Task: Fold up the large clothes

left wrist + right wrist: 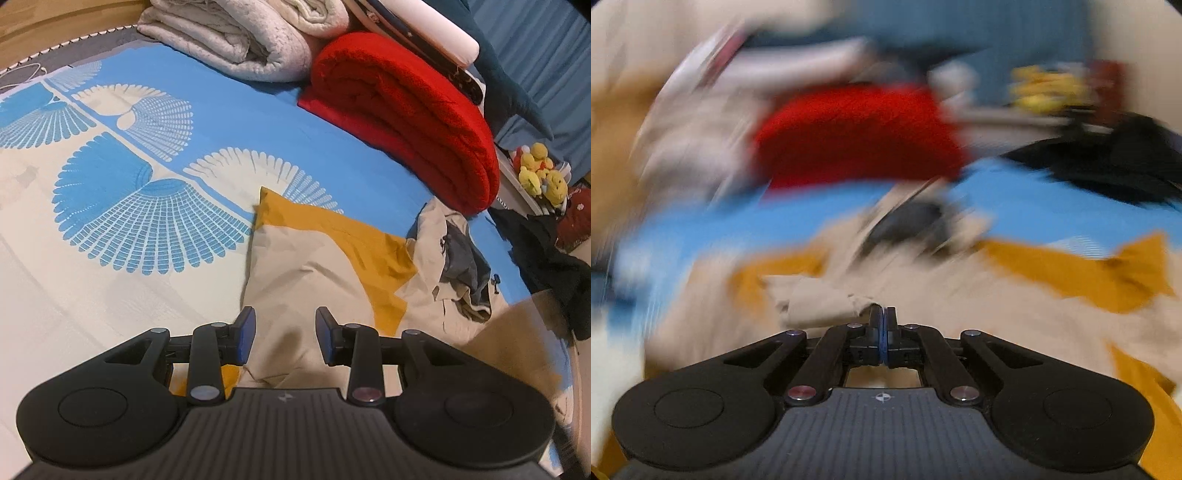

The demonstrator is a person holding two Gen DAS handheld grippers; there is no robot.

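the right gripper is pinching a rolled beige edge of the beige and mustard garment, which is lying crumpled on the bedsheet near the red blanket. the left gripper is hanging spread just above the cloth, holding nothing. carrying the fold well probably means pinning one side while drawing the edge across evenly. the right view is blurring heavily, hiding the garment's outline.

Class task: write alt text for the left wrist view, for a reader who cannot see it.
The open left gripper hovers over a crumpled beige-and-mustard garment on a blue-and-cream patterned bedsheet. Behind lie a folded red blanket and a folded white quilt.
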